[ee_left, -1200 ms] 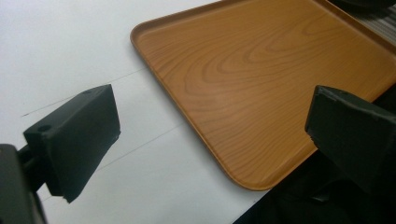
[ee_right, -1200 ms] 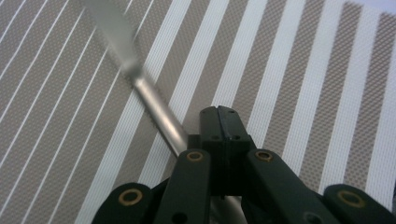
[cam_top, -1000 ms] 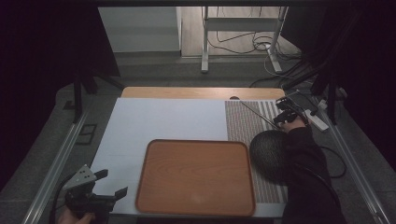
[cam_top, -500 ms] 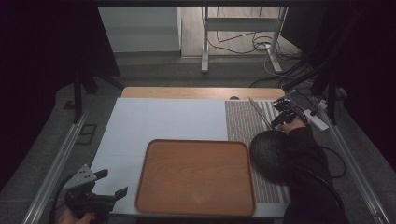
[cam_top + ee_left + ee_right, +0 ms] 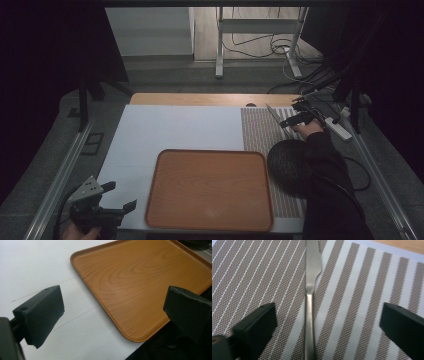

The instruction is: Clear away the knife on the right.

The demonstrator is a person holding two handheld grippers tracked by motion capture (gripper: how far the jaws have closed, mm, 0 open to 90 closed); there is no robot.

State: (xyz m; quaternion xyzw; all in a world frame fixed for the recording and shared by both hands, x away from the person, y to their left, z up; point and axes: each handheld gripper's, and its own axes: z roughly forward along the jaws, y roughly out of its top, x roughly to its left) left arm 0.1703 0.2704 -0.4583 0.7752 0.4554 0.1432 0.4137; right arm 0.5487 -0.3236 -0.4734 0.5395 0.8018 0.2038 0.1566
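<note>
Cutlery is what we find under the right gripper: a metal table knife lies flat on the striped placemat, and in the right gripper view it runs lengthwise up the middle of the gap between the two black jaws. Those jaws have just been opening and now stand spread wide, one to each side of the knife's handle, and we see clear mat between each pad and the metal, so nothing is pinched. The blade end points away from the gripper, toward the mat's far edge, where a strip of the white table cover shows.

From the high view we place the same knife at the far right of the table, on the far end of the placemat, slanting away from the right gripper, which sits just beside its near end. A dark round thing rests on the mat nearer the person.

Our left gripper hangs at the near left corner, well apart from the knife. Its jaws are also spread with nothing between them, and in the left gripper view we look past them at the wooden tray, which lies empty on the white cover.
</note>
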